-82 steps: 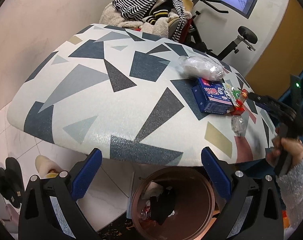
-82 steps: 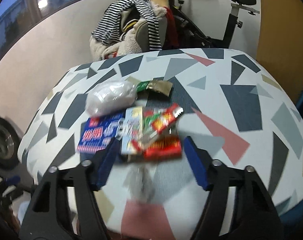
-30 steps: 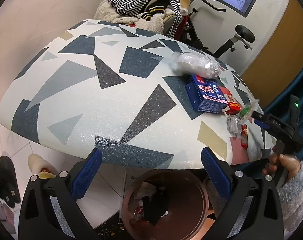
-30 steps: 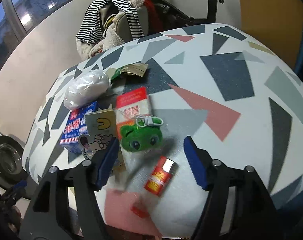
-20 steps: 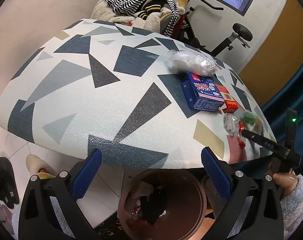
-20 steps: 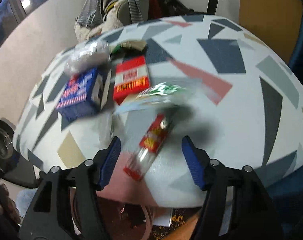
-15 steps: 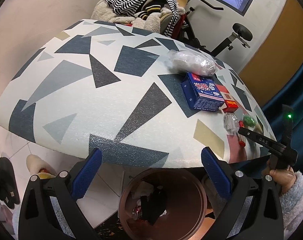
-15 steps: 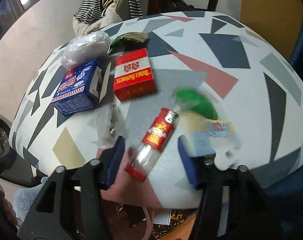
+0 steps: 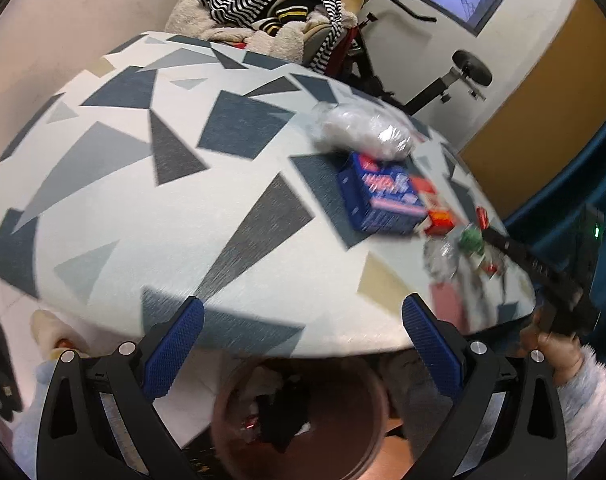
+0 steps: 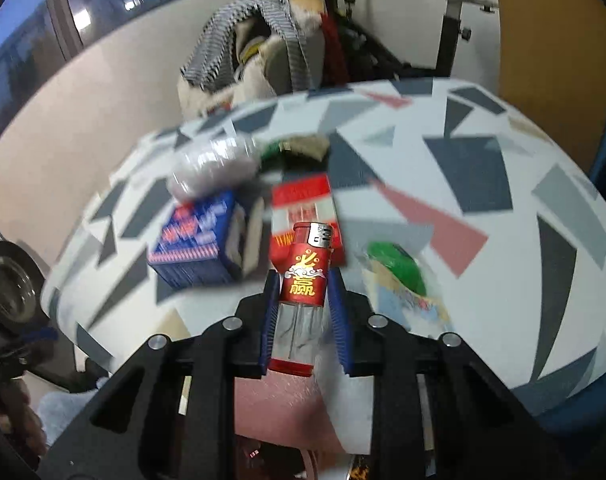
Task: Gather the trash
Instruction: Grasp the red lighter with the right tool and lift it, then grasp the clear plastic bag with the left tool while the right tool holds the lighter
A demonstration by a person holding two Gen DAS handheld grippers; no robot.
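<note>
Since the lighter (image 10: 303, 280) looks light, stiff and slick, the right gripper (image 10: 301, 304), jaws just closing, clamps its middle, while the left gripper (image 9: 303, 344) hangs open.

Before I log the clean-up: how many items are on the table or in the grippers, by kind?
Boxes: 2 (blue box, red box)
Lighter: 1, in the right gripper
Plastic bags: 2 ()
Green wrapper: 1
Frog toy card: 1
Total: 7
</note>
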